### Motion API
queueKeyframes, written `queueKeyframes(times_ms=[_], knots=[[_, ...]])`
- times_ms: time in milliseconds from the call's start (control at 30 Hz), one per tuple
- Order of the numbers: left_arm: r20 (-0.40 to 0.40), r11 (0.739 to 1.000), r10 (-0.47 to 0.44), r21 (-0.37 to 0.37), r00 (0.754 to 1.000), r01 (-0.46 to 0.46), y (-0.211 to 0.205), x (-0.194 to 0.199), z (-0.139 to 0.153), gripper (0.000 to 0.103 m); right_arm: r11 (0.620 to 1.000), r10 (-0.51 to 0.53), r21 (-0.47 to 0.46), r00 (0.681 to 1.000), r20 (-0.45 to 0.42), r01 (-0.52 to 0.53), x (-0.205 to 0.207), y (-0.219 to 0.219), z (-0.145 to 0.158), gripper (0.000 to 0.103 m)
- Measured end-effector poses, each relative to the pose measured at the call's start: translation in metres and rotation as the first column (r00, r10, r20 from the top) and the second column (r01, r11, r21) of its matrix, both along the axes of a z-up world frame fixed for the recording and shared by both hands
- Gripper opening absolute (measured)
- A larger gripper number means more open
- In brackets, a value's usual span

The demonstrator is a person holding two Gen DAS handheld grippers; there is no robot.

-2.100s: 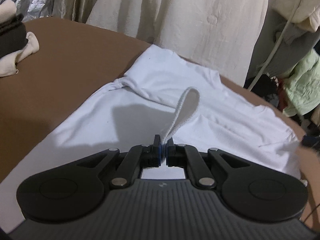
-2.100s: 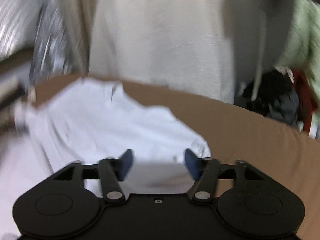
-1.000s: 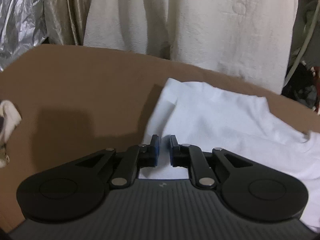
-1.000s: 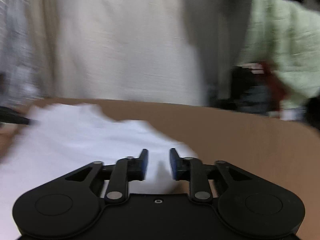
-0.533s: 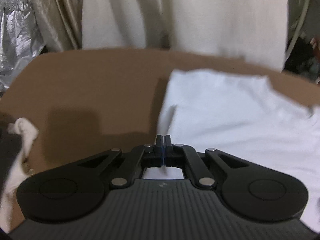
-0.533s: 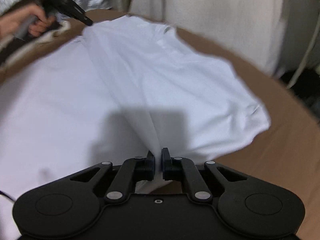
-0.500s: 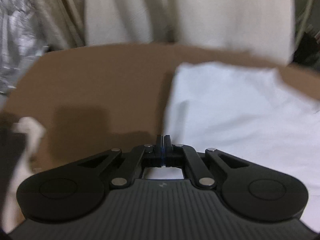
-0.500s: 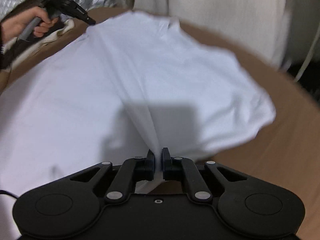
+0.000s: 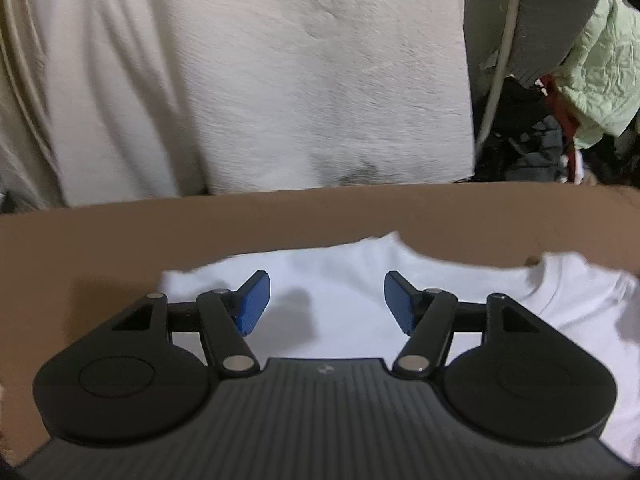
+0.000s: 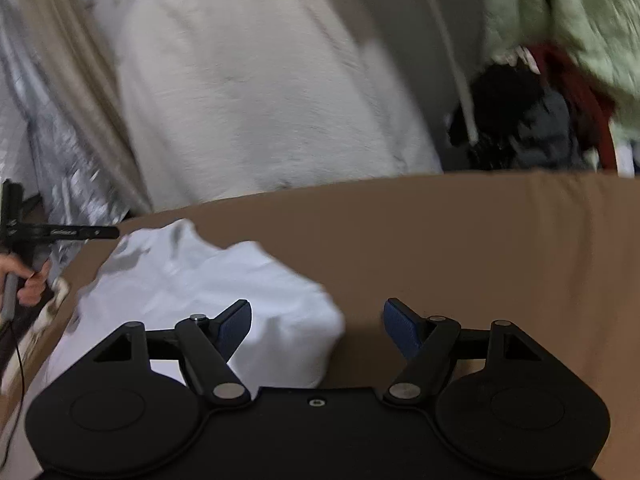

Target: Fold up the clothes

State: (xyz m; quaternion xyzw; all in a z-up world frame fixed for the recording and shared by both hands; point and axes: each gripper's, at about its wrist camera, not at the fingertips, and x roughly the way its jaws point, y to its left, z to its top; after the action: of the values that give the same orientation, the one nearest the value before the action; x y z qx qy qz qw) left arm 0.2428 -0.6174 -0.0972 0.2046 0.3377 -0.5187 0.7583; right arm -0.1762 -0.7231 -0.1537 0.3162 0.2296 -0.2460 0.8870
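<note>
Our left gripper [image 9: 326,300] and right gripper [image 10: 318,324] have just been opening and grip nothing. The soft white T-shirt [image 9: 352,280] lies on the brown table [image 9: 120,224], low in both frames under our jaws.

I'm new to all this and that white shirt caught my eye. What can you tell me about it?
The white T-shirt looks like soft, thin knit cotton, plain with no print visible. It lies on the brown surface, bunched and partly folded over itself, with rumpled edges; the left wrist view shows a curved dip in its far edge, perhaps the neckline. Both grippers have just been opening: the left gripper and the right gripper hover over it with jaws apart, gripping nothing. Only the surface visibly touches the shirt.
</note>
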Motion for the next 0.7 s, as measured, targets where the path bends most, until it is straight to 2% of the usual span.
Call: queueKeyframes(times_ms=[67, 133, 233, 267, 300, 333, 367, 400, 433, 533, 567, 600, 667, 700], knots=[[-0.058, 1.000, 0.013, 0.020, 0.998, -0.012, -0.021, -0.003, -0.011, 0.063, 0.997, 0.042, 0.065, 0.998, 0.051, -0.045, 0.011, -0.009, -0.011, 0.078], [-0.113, 0.999, 0.036, 0.041, 0.993, -0.032, -0.039, -0.002, -0.024, 0.063, 0.987, 0.135, 0.079, 0.990, 0.050, -0.139, 0.031, -0.010, -0.013, 0.078], [-0.168, 0.995, 0.075, 0.072, 0.983, -0.064, -0.061, 0.000, -0.051, 0.061, 0.971, 0.240, -0.008, 0.970, -0.040, -0.241, 0.071, -0.008, -0.008, 0.078], [-0.151, 0.993, 0.081, 0.099, 0.985, -0.067, -0.069, -0.002, -0.059, 0.053, 0.963, 0.261, -0.048, 0.964, -0.059, -0.264, 0.080, -0.004, -0.006, 0.078], [-0.110, 0.988, 0.080, 0.142, 0.991, -0.064, -0.078, -0.005, -0.066, 0.023, 0.954, 0.279, -0.088, 0.957, -0.077, -0.285, 0.088, 0.000, -0.004, 0.073], [-0.069, 0.981, 0.078, 0.185, 0.995, -0.064, -0.088, -0.009, -0.072, 0.005, 0.943, 0.296, -0.127, 0.950, -0.096, -0.307, 0.096, 0.005, -0.002, 0.052], [-0.028, 0.975, 0.070, 0.211, 0.997, -0.063, -0.095, -0.013, -0.072, 0.002, 0.939, 0.298, -0.142, 0.946, -0.123, -0.314, 0.103, 0.006, -0.003, 0.032], [0.012, 0.973, 0.059, 0.221, 0.998, -0.060, -0.101, -0.017, -0.065, 0.001, 0.936, 0.296, -0.150, 0.943, -0.153, -0.318, 0.109, 0.008, -0.004, 0.007], [0.042, 0.975, 0.063, 0.210, 0.997, -0.070, -0.104, -0.019, -0.057, 0.001, 0.934, 0.292, -0.158, 0.939, -0.183, -0.322, 0.116, 0.009, -0.006, 0.006], [0.089, 0.991, 0.116, 0.060, 0.989, -0.122, -0.096, -0.020, -0.030, 0.000, 0.906, 0.281, -0.289, 0.950, -0.136, -0.310, 0.109, 0.019, 0.007, 0.004], [0.102, 0.991, 0.132, 0.014, 0.986, -0.134, -0.092, -0.020, -0.023, 0.000, 0.905, 0.265, -0.305, 0.953, -0.144, -0.297, 0.108, 0.018, 0.007, 0.004], [0.103, 0.988, 0.151, 0.002, 0.983, -0.152, -0.091, -0.018, -0.023, 0.000, 0.906, 0.244, -0.313, 0.957, -0.157, -0.283, 0.106, 0.016, 0.005, 0.003], [0.075, 0.981, 0.184, 0.045, 0.980, -0.188, -0.092, -0.013, -0.038, 0.002, 0.908, 0.203, -0.332, 0.962, -0.182, -0.255, 0.104, 0.013, 0.002, 0.001], [0.043, 0.980, 0.186, 0.063, 0.982, -0.188, -0.091, -0.014, -0.046, 0.006, 0.927, 0.150, -0.309, 0.965, -0.215, -0.213, 0.102, 0.008, -0.006, 0.003]])
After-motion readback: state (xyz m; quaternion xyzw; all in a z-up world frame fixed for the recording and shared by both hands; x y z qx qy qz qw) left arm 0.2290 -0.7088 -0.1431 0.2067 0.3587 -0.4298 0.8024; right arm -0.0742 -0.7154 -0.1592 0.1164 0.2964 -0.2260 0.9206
